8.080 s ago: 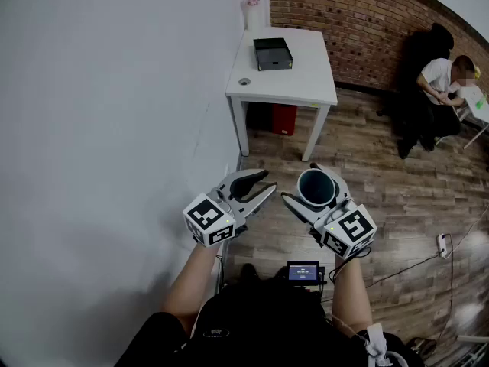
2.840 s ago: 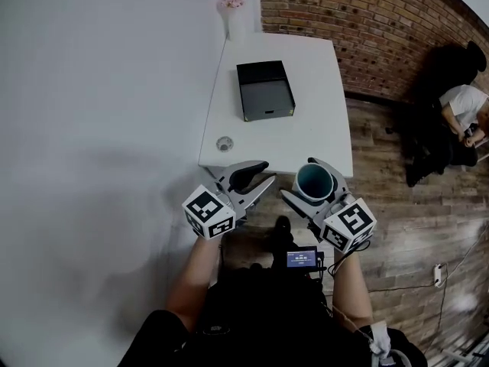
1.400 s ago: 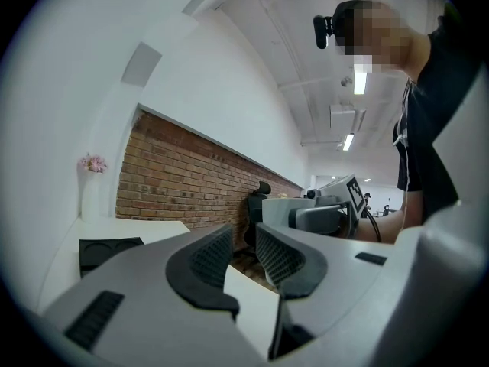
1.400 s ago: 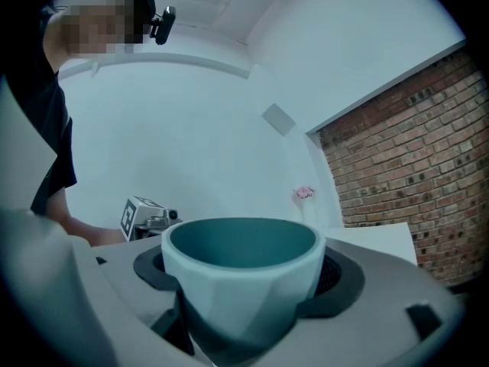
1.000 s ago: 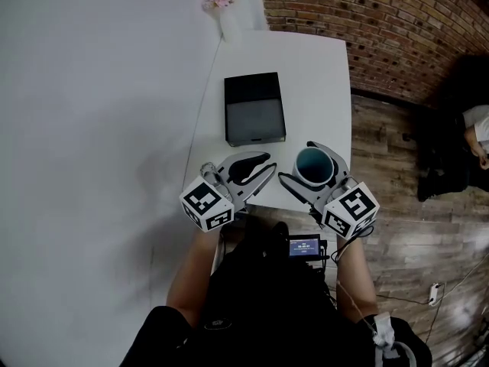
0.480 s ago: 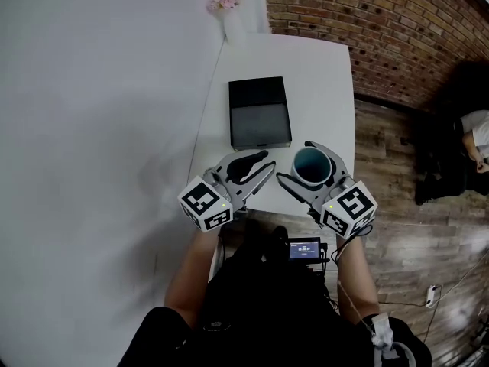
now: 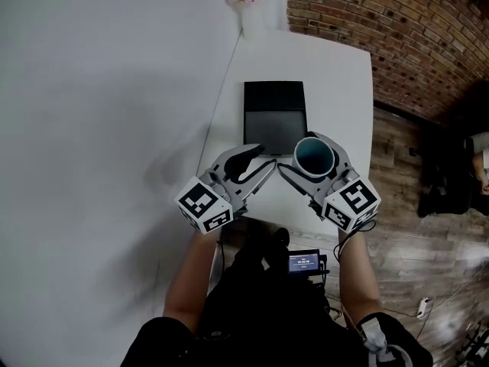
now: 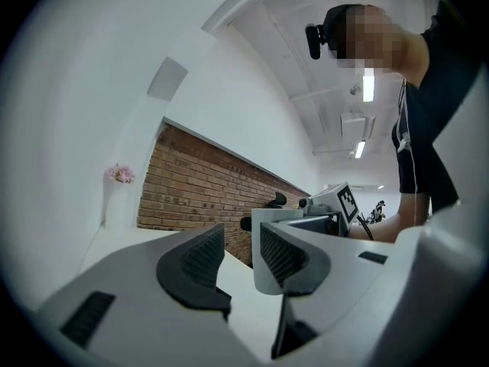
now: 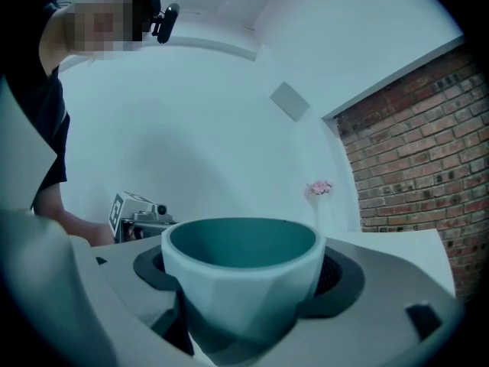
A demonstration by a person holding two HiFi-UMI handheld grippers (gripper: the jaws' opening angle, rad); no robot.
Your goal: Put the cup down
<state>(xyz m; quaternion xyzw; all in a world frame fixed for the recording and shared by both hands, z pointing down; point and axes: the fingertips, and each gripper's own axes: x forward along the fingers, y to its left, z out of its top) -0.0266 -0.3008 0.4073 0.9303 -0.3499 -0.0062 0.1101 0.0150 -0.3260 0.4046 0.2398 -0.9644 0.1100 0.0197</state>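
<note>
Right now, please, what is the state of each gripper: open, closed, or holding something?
Left gripper: open; its jaws have just been opening, with nothing between them.
Right gripper: closed on the teal cup.

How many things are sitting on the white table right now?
2: a black box in the middle and a vase at the far corner. Others may be hidden.

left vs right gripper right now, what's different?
The left gripper is empty, its jaws slightly apart and just opening; the right gripper is shut on the cup. The left gripper is nearer the white wall; the right gripper is by the black tray. Both point level over the table.
</note>
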